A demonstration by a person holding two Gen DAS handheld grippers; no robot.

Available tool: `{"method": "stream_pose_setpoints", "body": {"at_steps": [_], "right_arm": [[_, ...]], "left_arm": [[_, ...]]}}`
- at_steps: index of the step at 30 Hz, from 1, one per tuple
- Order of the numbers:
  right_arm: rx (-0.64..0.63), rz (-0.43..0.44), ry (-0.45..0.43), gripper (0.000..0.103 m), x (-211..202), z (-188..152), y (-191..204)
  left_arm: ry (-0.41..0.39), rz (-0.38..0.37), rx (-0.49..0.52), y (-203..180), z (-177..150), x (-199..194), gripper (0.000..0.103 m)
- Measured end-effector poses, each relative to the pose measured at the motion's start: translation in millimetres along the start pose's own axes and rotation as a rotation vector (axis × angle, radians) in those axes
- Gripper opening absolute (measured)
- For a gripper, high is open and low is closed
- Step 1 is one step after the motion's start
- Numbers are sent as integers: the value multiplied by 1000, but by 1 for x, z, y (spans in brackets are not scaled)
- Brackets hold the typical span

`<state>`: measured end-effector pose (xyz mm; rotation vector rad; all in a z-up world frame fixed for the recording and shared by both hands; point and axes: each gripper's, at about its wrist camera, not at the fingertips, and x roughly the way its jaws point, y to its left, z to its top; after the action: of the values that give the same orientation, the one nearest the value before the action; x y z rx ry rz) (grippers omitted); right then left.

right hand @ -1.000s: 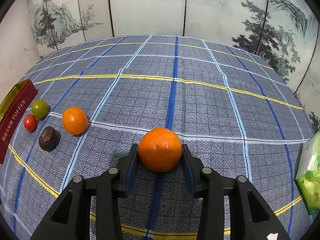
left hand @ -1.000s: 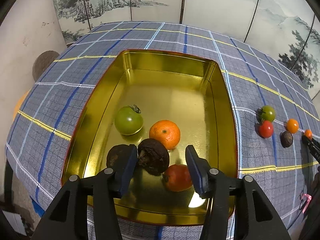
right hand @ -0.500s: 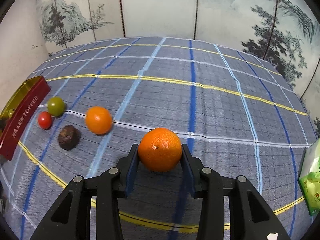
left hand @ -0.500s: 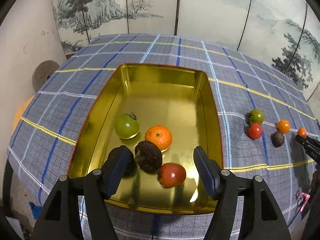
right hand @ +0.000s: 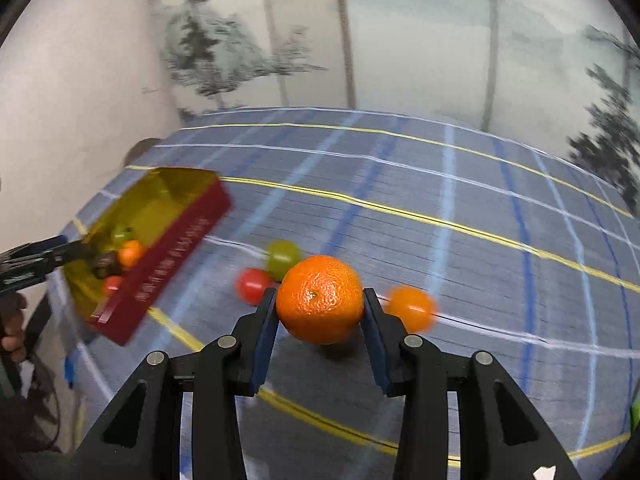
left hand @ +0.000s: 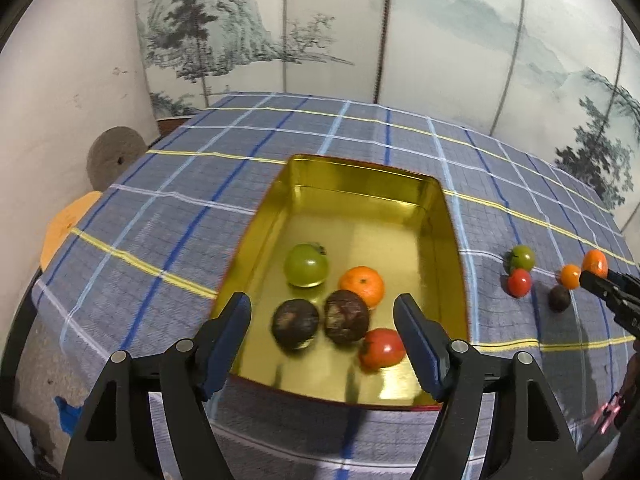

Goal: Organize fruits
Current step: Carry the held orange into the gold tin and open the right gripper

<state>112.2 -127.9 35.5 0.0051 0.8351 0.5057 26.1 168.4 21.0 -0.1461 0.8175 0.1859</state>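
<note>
A gold tin (left hand: 360,184) with red outer walls (right hand: 176,252) holds a green tomato (left hand: 306,265), an orange (left hand: 362,286), two dark brown fruits (left hand: 346,317) and a red tomato (left hand: 381,349). My left gripper (left hand: 322,320) is open and empty above the tin's near end. My right gripper (right hand: 320,308) is shut on an orange (right hand: 320,298), held above the cloth, right of the tin. On the cloth lie a green tomato (right hand: 283,256), a red tomato (right hand: 253,286), a small orange (right hand: 411,307) and a dark fruit (left hand: 559,298).
A blue checked cloth (left hand: 180,208) covers the table, which ends at the left and near edges. A painted folding screen (left hand: 440,40) stands behind. A round grey disc (left hand: 116,156) leans on the left wall. A green packet edge (right hand: 635,416) shows at far right.
My left gripper has opened wider and drawn back and up from the tin. My right gripper has carried the orange left, toward the loose fruits and the tin.
</note>
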Motion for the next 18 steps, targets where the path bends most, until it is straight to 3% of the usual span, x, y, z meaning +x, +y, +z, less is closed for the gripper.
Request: {"method": "stream_pose_setpoints", "body": {"at_steps": [11, 18], "right_arm": [[-142, 159, 15, 38, 21, 24, 96], [-229, 210, 40, 38, 42, 32, 146]], "left_arm": [[6, 67, -77, 37, -8, -8, 74], [15, 94, -110, 56, -13, -11, 74]]}}
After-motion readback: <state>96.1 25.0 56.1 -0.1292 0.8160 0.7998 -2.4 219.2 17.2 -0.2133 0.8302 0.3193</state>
